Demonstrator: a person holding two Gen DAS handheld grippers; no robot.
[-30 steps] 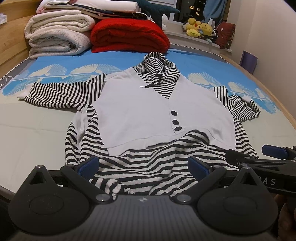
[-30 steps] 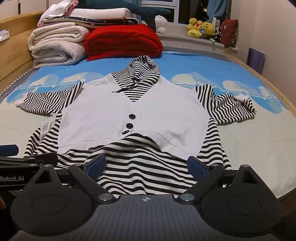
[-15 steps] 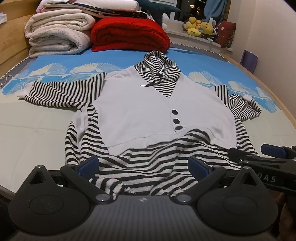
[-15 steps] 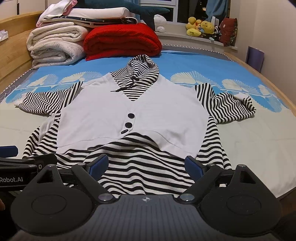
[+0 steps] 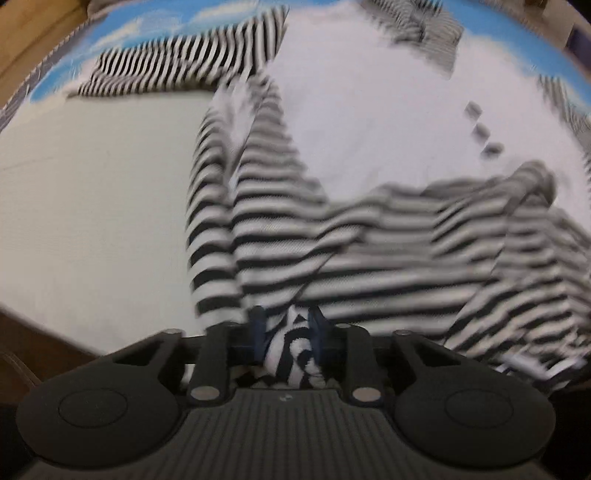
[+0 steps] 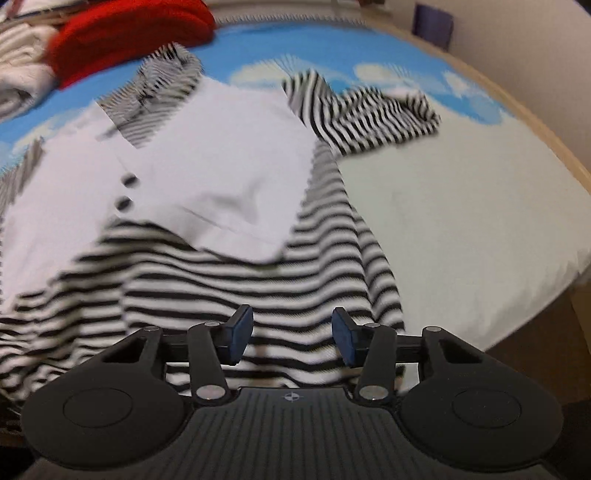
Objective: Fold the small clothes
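Observation:
A small hooded top with a white front and black-and-white striped sleeves, hood and hem lies face up on the bed; it fills the left wrist view (image 5: 369,155) and the right wrist view (image 6: 207,177). My left gripper (image 5: 286,334) is shut on the bunched striped hem at the top's lower left corner. My right gripper (image 6: 291,330) is partly open over the striped hem near the lower right corner, with cloth between its blue pads (image 6: 240,326) but not pinched. Both views are motion-blurred.
The bed has a pale sheet (image 6: 461,192) and a blue patterned cover (image 6: 258,48) behind. A red folded blanket (image 6: 125,33) and white folded bedding (image 6: 18,74) lie at the back left. The bed's wooden edge (image 6: 546,147) curves along the right.
Both grippers have dropped and moved forward onto the hem. The left gripper has shut on the hem's left corner. The right gripper's fingers have narrowed around the hem.

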